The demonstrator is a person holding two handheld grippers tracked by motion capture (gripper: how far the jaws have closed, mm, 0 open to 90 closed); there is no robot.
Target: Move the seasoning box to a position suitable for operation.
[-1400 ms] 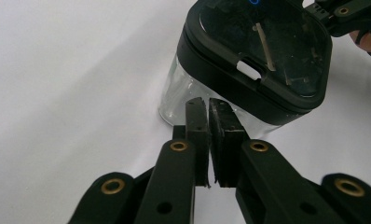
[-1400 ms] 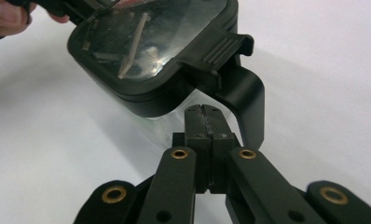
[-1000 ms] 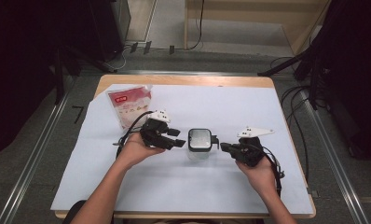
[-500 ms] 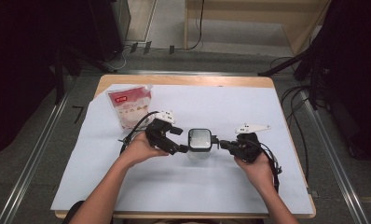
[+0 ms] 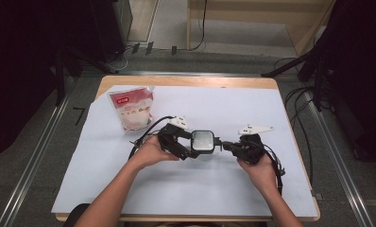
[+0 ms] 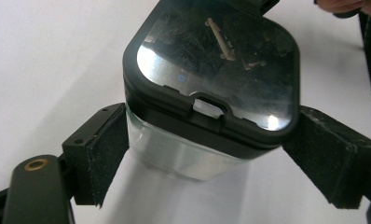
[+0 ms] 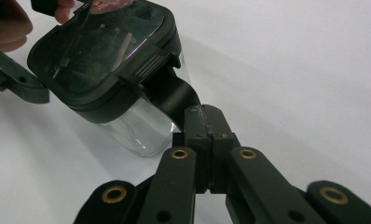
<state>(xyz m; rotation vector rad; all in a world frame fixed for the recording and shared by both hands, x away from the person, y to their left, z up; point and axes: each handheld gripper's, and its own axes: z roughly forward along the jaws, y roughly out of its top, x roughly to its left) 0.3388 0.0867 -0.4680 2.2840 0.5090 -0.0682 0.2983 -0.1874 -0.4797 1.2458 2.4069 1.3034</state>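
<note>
A clear container with a black, glossy lid [image 5: 202, 140] stands on the white sheet at the table's middle. My left gripper [image 5: 192, 146] comes at it from the left. In the left gripper view its jaws have just been opening and now flank the container [image 6: 216, 60]; the fingertip pads [image 6: 99, 154] sit at its sides without a firm squeeze. My right gripper [image 5: 225, 144] reaches in from the right. In the right gripper view that gripper [image 7: 204, 123] is shut on the lid's black latch tab [image 7: 172, 95], below the lid [image 7: 104, 56].
A red and white pouch [image 5: 132, 111] lies flat at the back left of the white sheet [image 5: 252, 104]. The wooden table edge [image 5: 186, 81] runs along the far side. Cables trail from both grippers across the sheet.
My left gripper has moved right and down to the container, and its jaws have spread around it. The right gripper and the container have stayed where they were.
</note>
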